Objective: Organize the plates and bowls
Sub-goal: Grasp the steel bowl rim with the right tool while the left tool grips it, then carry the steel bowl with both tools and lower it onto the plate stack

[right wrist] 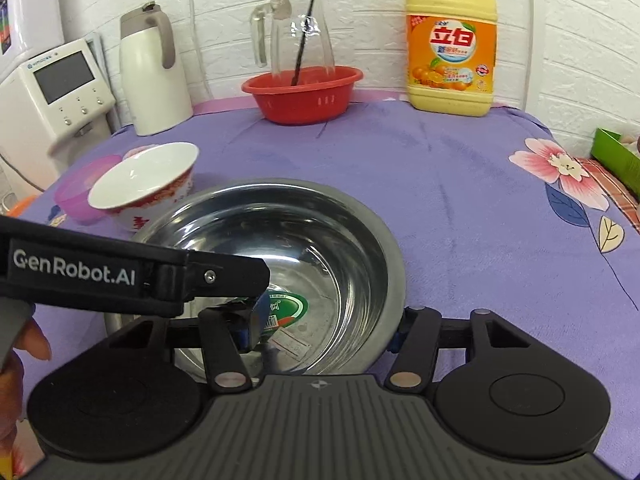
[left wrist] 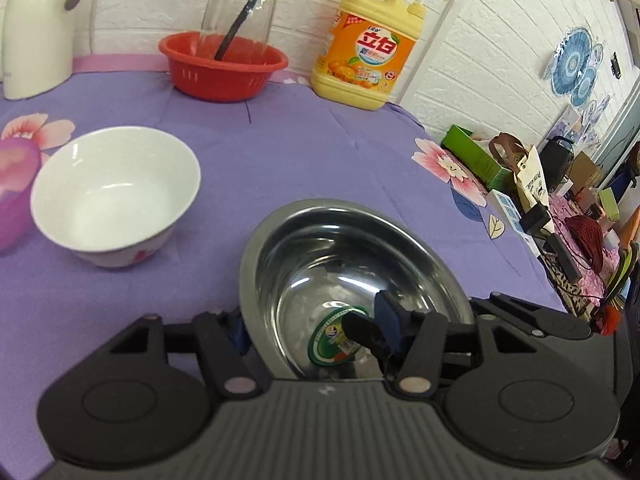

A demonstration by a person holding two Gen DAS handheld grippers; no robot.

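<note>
A steel bowl [left wrist: 352, 264] [right wrist: 320, 248] with a green sticker inside sits on the purple cloth. My left gripper [left wrist: 316, 328] straddles the bowl's near-left rim, one finger outside and one finger [left wrist: 386, 314] inside; whether it pinches the rim is unclear. My right gripper [right wrist: 320, 330] straddles the bowl's near wall, its fingers wide apart. The left gripper's body [right wrist: 120, 272] crosses the right wrist view. A white ceramic bowl [left wrist: 116, 196] [right wrist: 146, 180] stands left of the steel bowl, beside a pink plastic bowl [right wrist: 82, 194] [left wrist: 14, 184].
A red basket [left wrist: 222, 66] [right wrist: 302, 92] holding a glass pitcher [right wrist: 298, 32] stands at the back. A yellow detergent jug [left wrist: 366, 40] [right wrist: 450, 40], a white kettle [right wrist: 154, 72] and a water dispenser [right wrist: 52, 96] line the wall. Cluttered boxes [left wrist: 476, 156] lie beyond the right table edge.
</note>
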